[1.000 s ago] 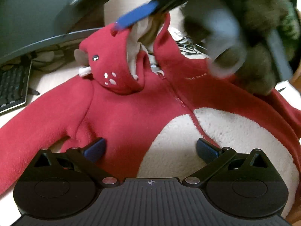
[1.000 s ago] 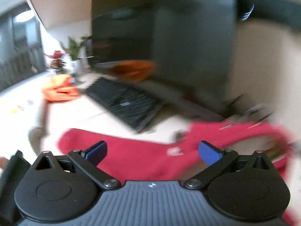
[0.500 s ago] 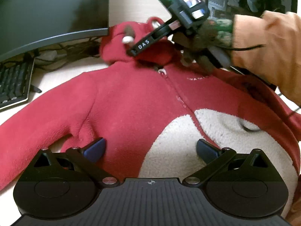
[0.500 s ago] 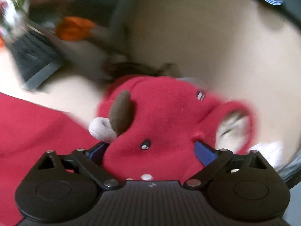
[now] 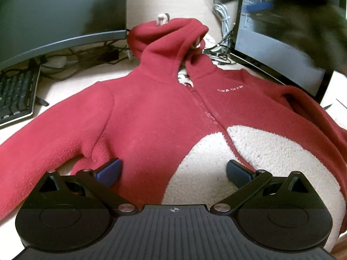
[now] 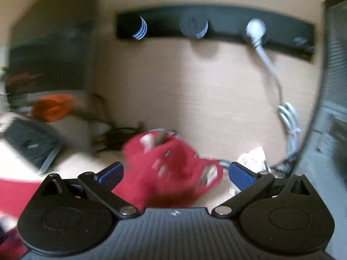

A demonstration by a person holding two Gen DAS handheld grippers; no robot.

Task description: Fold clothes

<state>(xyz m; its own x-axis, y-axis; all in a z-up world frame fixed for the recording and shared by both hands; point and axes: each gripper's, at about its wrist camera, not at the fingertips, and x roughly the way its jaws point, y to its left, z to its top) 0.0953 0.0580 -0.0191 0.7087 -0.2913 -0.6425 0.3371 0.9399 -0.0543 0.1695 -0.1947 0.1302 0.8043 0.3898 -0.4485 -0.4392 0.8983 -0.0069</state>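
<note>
A red fleece hooded jacket point(image 5: 156, 112) with a cream belly patch lies front-up on the desk, zipper closed, sleeves spread to both sides. Its hood point(image 5: 167, 36) stands pushed up against the back wall. My left gripper point(image 5: 173, 173) hovers open over the lower chest, blue pads wide apart. In the right wrist view the hood point(image 6: 171, 169) appears blurred just beyond my right gripper point(image 6: 175, 174), which is open with nothing between its fingers. A dark blur point(image 5: 303, 15) of the right hand and gripper crosses the left view's upper right.
A monitor point(image 5: 58, 15) and black keyboard point(image 5: 15, 95) stand left of the jacket. A second screen point(image 5: 275, 49) and white cables point(image 5: 221, 17) stand at the right. A black power strip point(image 6: 214, 28) hangs on the wall. An orange cloth point(image 6: 52, 106) lies far left.
The right gripper let go of the hood and pulled up and to the right. The hood, earlier flopped over the chest, now stands back against the wall. The left gripper stayed put.
</note>
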